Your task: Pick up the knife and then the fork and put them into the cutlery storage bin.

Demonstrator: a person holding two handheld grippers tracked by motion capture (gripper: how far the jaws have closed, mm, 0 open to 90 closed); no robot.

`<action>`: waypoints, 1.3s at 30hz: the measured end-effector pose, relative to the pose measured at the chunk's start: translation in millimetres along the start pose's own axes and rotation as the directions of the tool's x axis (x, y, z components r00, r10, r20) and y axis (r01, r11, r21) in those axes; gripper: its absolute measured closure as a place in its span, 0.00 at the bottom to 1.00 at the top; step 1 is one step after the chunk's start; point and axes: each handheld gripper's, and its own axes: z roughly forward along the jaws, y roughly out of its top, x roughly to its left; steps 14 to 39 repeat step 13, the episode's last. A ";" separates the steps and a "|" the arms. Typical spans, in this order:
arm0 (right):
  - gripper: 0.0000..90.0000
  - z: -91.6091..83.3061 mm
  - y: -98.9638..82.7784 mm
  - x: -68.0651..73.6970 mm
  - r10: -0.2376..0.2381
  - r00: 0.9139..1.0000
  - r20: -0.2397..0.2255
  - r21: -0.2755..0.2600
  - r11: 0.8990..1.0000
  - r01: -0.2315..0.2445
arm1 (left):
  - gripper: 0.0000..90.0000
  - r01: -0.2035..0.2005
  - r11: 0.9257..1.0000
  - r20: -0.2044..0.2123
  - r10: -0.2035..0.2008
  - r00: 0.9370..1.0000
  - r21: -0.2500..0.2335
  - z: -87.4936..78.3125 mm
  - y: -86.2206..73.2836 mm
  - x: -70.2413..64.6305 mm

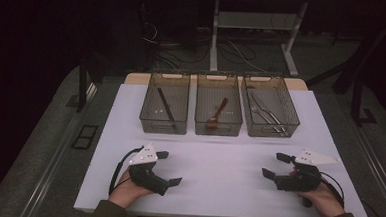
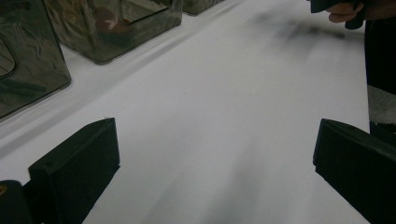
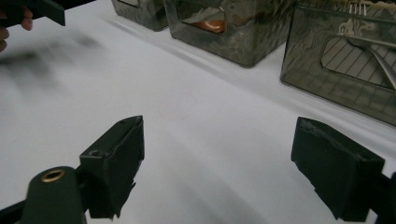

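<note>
Both tongs [image 1: 170, 168] [image 1: 275, 164] gape empty, well short of 3 bins [image 1: 218, 127].

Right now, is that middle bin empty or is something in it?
Not empty: the middle bin holds a reddish-brown spoon, lying slanted on its floor.

Open white table [image 1: 218, 165] between tools; three bins [image 1: 218, 110] beyond.

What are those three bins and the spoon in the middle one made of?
The bins look like smoky, see-through plastic: glossy walls show what lies inside. The spoon looks like wood or red-brown plastic, matte, without metallic glint. The cutlery in the right bin shines like polished metal.
</note>
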 end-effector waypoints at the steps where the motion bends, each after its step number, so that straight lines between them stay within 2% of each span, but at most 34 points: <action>1: 0.18 -0.5 -1.5 0.1 -0.001 1.000 0.005 0.002 1.000 0.001 | 0.00 0.001 1.000 -0.001 -0.001 1.000 0.000 0.0 -0.1 0.0; 6: 0.18 -1.8 -6.7 -0.8 -0.006 1.000 0.016 0.005 1.000 0.006 | 0.00 0.000 1.000 -0.002 0.000 1.000 0.001 0.1 -0.6 0.1; 39: 0.18 -0.7 -7.0 -1.6 -0.003 1.000 0.012 0.007 1.000 0.003 | 0.00 0.007 1.000 -0.006 -0.007 1.000 -0.003 0.2 -0.7 0.5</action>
